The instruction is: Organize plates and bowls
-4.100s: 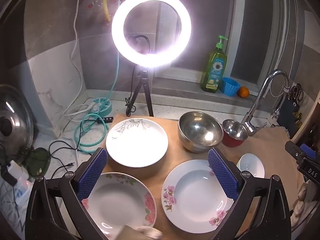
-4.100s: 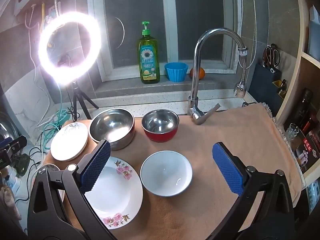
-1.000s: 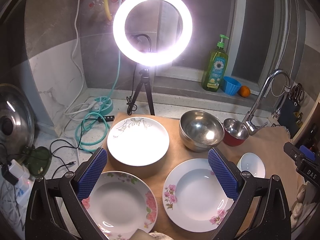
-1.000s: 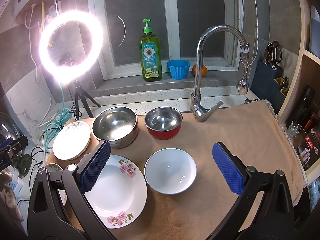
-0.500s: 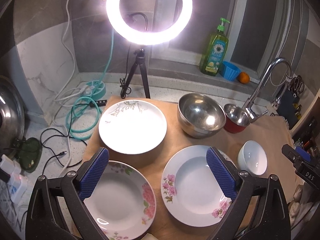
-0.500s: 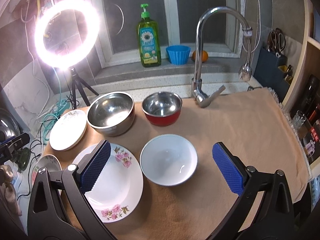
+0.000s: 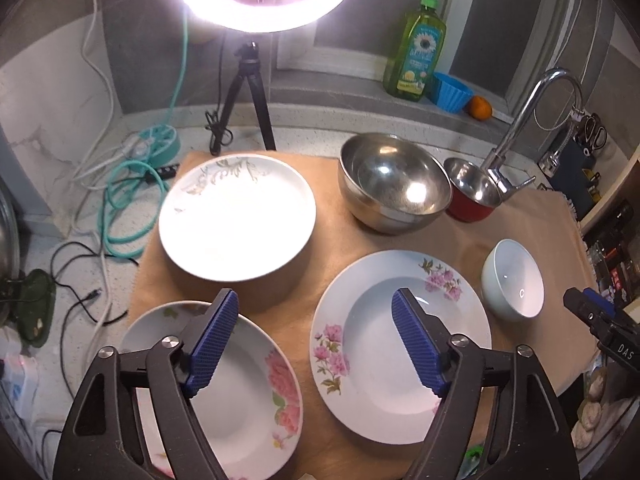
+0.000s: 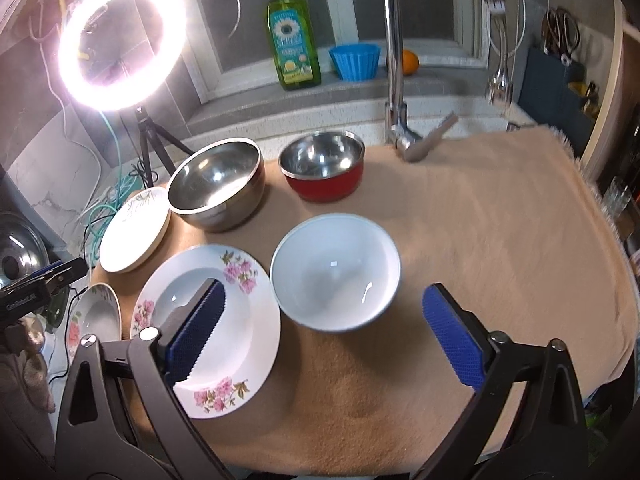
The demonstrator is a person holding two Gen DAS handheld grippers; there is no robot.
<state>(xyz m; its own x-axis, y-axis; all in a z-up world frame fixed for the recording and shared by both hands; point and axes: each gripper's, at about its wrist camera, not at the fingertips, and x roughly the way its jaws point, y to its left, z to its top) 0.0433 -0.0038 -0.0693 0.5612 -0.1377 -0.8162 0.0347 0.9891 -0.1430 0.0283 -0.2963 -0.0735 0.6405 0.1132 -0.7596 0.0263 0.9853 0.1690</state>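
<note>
Above worktop (image 8: 500, 220): left gripper (image 7: 316, 340) jaws wide apart, empty, over two floral plates (image 7: 400, 344). Right gripper (image 8: 320, 332) jaws spread, empty, near white bowl (image 8: 335, 276). Steel bowl (image 8: 216, 182), red bowl (image 8: 322, 166) behind.

Three plates (image 7: 400, 340), three bowls (image 8: 335, 278) lie unstacked.

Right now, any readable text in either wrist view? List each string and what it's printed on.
"DAS": white letters on the right gripper, at the edge of the left wrist view.
White lettering on the left gripper, seen in the right wrist view: too blurred to read.
Dish soap bottle label: a daisy picture with print too small and blurred to read in either view.
Plates and bowls: flower or leaf patterns only, no text.
</note>
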